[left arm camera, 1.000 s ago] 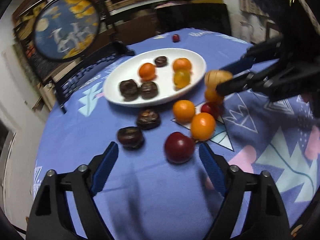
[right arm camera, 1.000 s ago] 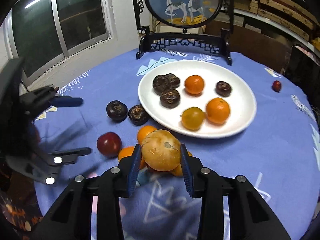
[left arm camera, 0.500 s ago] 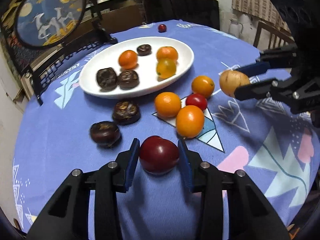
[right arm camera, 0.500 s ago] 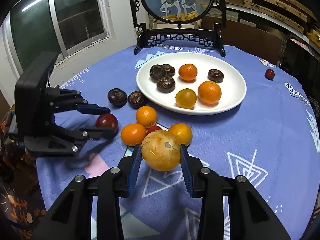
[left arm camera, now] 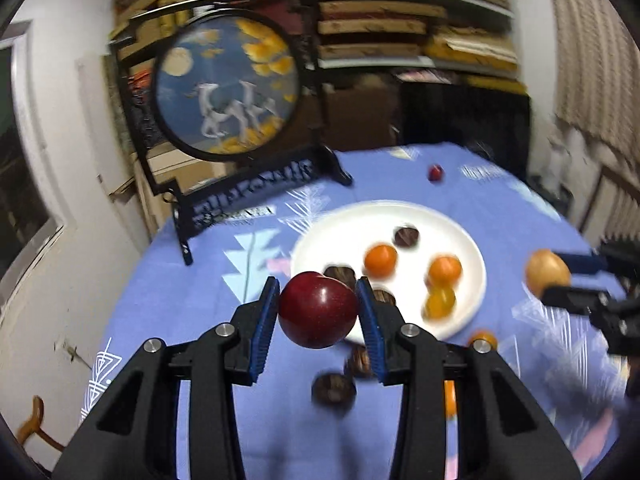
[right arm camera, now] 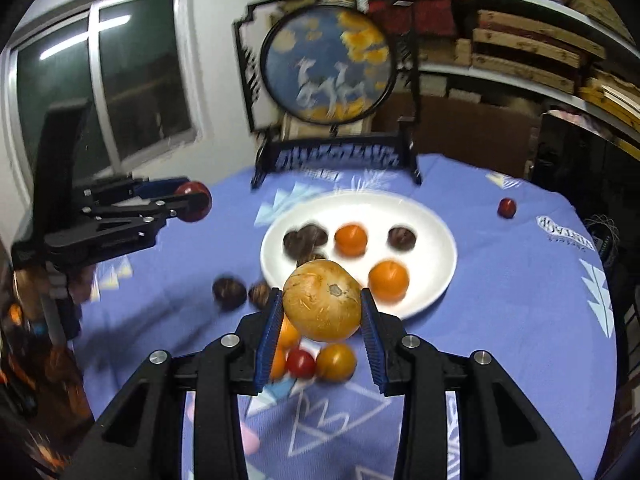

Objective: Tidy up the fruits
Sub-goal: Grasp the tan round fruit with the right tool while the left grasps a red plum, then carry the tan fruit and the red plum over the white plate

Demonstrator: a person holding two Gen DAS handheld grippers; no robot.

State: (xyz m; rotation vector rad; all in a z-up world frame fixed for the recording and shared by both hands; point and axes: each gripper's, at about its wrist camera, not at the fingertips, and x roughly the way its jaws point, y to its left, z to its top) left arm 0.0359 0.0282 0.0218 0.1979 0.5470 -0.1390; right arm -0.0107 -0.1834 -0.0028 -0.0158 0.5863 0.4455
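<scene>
Left tool (left arm camera: 318, 307): clenched on a glossy dark-red round fruit (left arm camera: 317, 310), lifted clear of the blue patterned tabletop (left arm camera: 192, 300), centre frame.
Right tool (right arm camera: 322, 309): clenched on a tan round fruit (right arm camera: 322, 300), raised above the loose fruits.
White oval plate (right arm camera: 436, 240): mid-frame, carrying orange and dark-brown fruits.
Small red fruit (right arm camera: 506, 208): alone, upper right.

You are in a lived-in home room used partly for storage: a round table under a blue patterned tablecloth (right arm camera: 520, 280), a decorative round screen (right arm camera: 328, 68) on a carved stand, a window (right arm camera: 108, 80), and shelves (right arm camera: 532, 52) stacked with flat boxes.
</scene>
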